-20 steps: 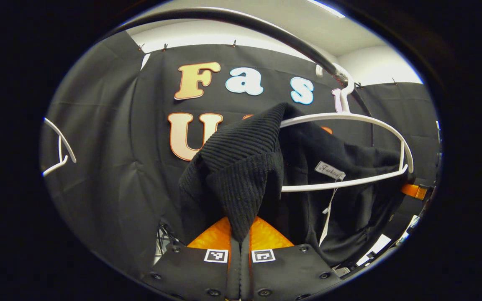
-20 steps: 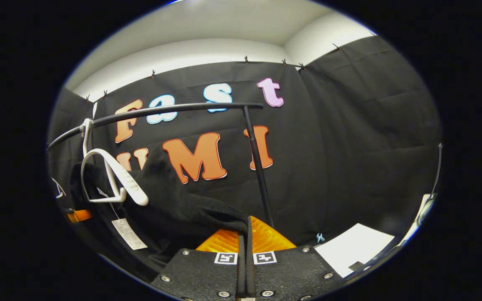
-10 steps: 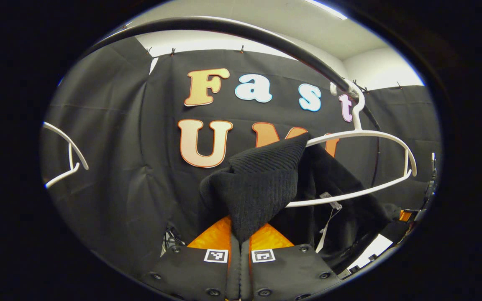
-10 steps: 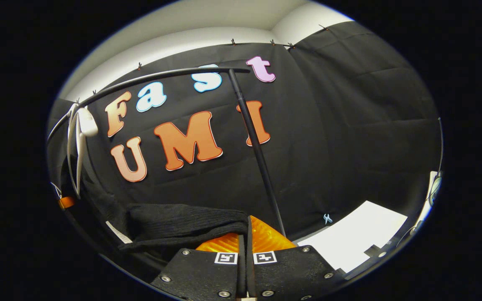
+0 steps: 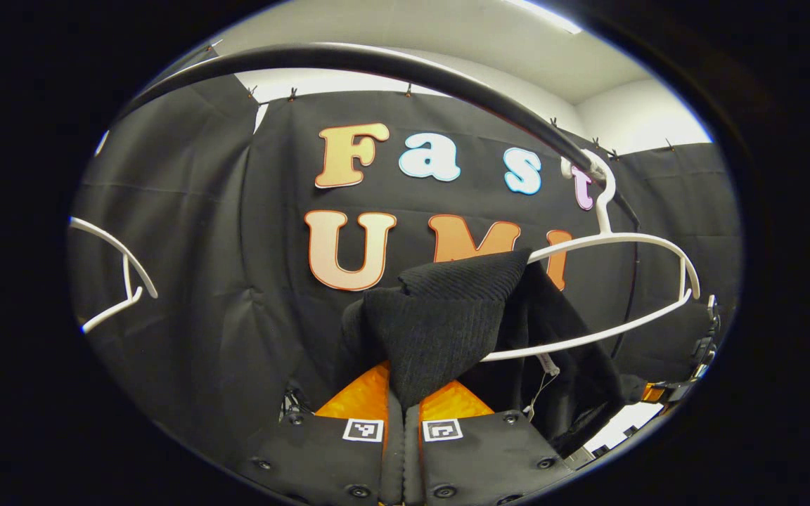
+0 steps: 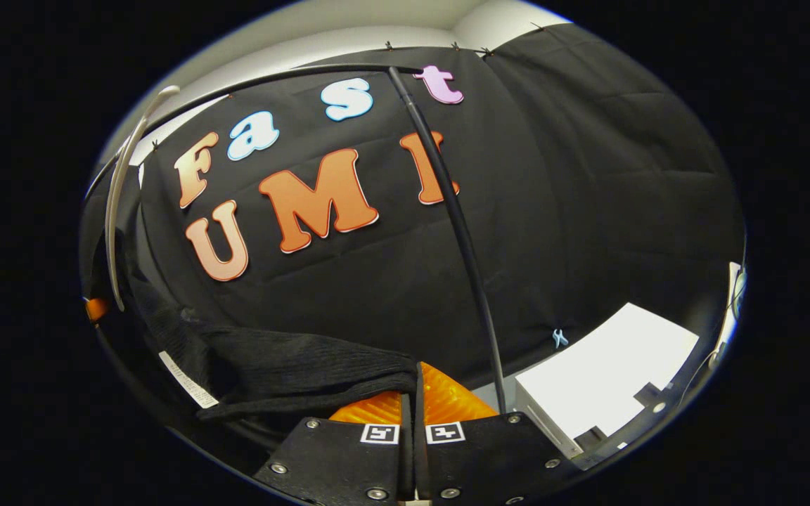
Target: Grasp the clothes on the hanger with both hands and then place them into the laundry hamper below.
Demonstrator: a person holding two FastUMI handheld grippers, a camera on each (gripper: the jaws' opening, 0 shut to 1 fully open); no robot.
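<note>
A black knit garment (image 5: 440, 323) still drapes over the left shoulder of a white hanger (image 5: 616, 239) that hooks on the black rail (image 5: 377, 63). My left gripper (image 5: 402, 393) is shut on a fold of that garment just below the hanger. In the right gripper view the same black garment (image 6: 292, 365) stretches leftward from my right gripper (image 6: 413, 397), which is shut on its edge. The white hanger (image 6: 120, 190) stands edge-on at the far left there, above the cloth. A white tag (image 6: 187, 379) hangs from the garment.
A second white hanger (image 5: 117, 274) hangs bare at the left of the left gripper view. The rack's upright black pole (image 6: 461, 239) rises just right of my right gripper. A white box (image 6: 609, 372) lies low at the right. The other gripper's orange finger (image 5: 654, 392) peeks past the garment.
Both grippers have sunk lower with the garment, so the rail and hanger sit higher in both views. The right side of the garment has slid off the hanger and now stretches flat.
</note>
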